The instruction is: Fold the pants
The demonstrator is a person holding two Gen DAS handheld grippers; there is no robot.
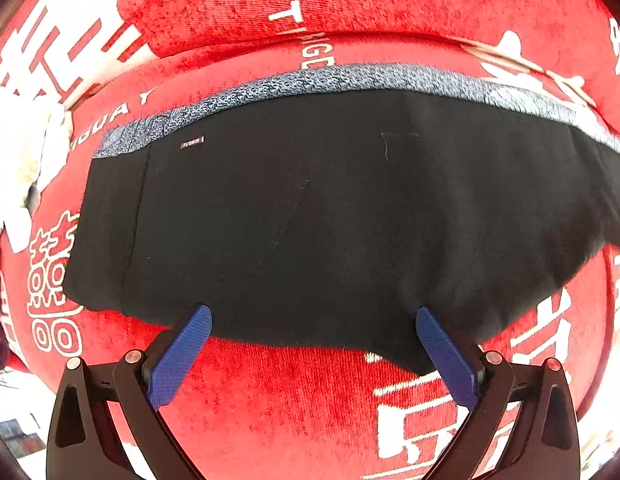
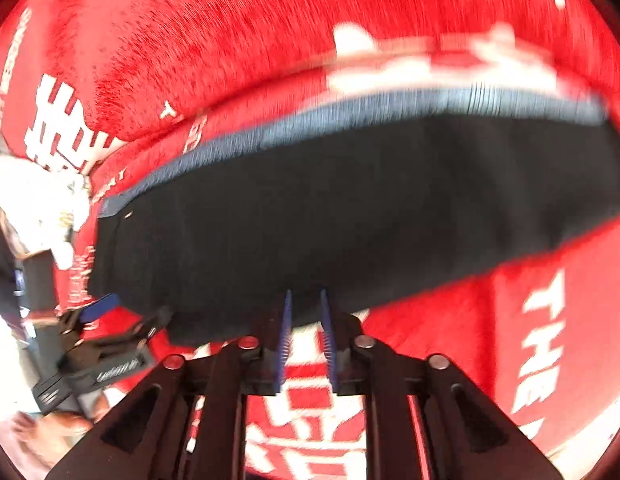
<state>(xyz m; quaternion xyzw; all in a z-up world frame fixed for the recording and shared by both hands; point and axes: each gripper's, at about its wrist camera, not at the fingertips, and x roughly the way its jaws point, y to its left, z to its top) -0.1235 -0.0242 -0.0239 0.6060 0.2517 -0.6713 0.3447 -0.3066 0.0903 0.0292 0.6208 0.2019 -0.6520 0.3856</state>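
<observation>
The black pants (image 1: 330,216) lay folded on the red cloth (image 1: 294,392), left tool (image 1: 312,322) wide open and empty, right tool (image 2: 306,300) nearly closed, empty; edges probably needed squaring.

The folded black fabric pants (image 1: 330,208) with a speckled grey waistband are seen from close above in the left wrist view, which looks steeply down past the blue-padded left gripper (image 1: 312,326); the near edge is framed between its fingertips. The right wrist view, blurred, is aimed down at the same pants (image 2: 350,208) from just behind the right gripper (image 2: 306,304). Shared by both are the pants and the red plush cloth (image 1: 294,392) with white lettering; the left gripper (image 2: 128,312) is caught at lower left.
</observation>
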